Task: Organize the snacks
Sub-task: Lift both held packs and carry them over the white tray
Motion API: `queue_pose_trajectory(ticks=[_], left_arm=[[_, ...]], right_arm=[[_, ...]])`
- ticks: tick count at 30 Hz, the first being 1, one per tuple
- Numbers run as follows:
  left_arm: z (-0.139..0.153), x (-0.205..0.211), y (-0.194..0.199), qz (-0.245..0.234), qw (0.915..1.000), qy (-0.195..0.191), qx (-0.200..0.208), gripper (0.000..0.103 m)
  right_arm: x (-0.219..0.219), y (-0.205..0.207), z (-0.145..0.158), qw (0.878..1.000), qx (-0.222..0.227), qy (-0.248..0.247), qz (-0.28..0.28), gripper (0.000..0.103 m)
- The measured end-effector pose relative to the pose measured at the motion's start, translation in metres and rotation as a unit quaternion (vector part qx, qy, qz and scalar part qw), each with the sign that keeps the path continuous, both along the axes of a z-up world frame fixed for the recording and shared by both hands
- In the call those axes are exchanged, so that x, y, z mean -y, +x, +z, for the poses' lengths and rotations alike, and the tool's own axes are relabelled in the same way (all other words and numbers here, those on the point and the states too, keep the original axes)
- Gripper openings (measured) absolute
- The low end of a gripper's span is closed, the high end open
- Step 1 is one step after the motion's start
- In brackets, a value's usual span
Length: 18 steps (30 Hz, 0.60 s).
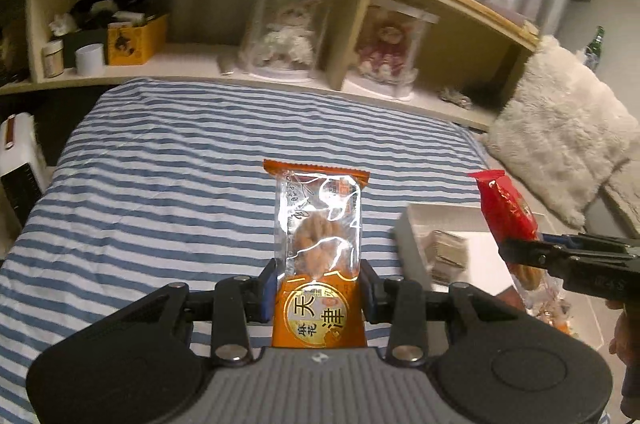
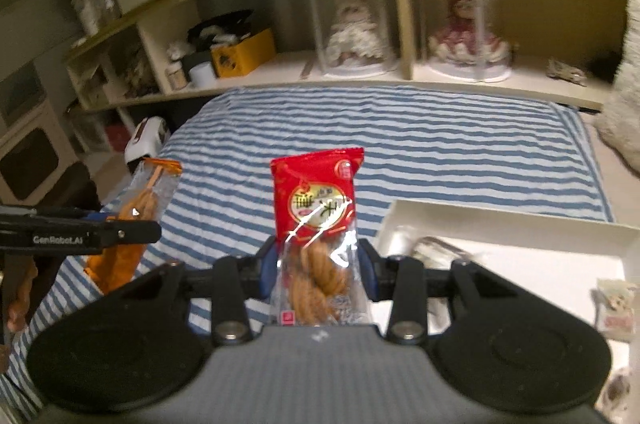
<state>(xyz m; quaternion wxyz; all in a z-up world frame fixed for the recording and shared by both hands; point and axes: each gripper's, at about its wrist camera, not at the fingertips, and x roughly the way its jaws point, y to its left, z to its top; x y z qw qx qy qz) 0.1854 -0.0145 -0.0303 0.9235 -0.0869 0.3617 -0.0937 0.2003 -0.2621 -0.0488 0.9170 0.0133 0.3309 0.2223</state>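
An orange-ended clear packet of twisted fried dough is clamped upright in the left claw, above the blue-and-white striped bed. A red-topped clear packet of the same twist snack is clamped in the right claw (both pads pressing the wrapper). A shallow white tray with small wrapped snacks is seen just right.
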Motion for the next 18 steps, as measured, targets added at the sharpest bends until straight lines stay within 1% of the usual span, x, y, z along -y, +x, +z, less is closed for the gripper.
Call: queue_pose_trajectory(ticks=[8,14,18], left_arm=[[0.001,0.045,0.010,-0.028,0.9995,0.000,0.013,0.041],[-0.002,0.088,0.026,-0.062,0.9979,0.005,0.018,0.041],[-0.008,0.122,0.040,-0.094,0.9954,0.009,0.014,0.041]], right_arm=[[0.045,-0.004,-0.005,0.998,0.003,0.019,-0.052,0.046],[0.084,0.000,-0.011,0.994,0.004,0.025,-0.103,0.046],[0.109,0.005,-0.021,0.990,-0.011,0.047,-0.131,0.046]])
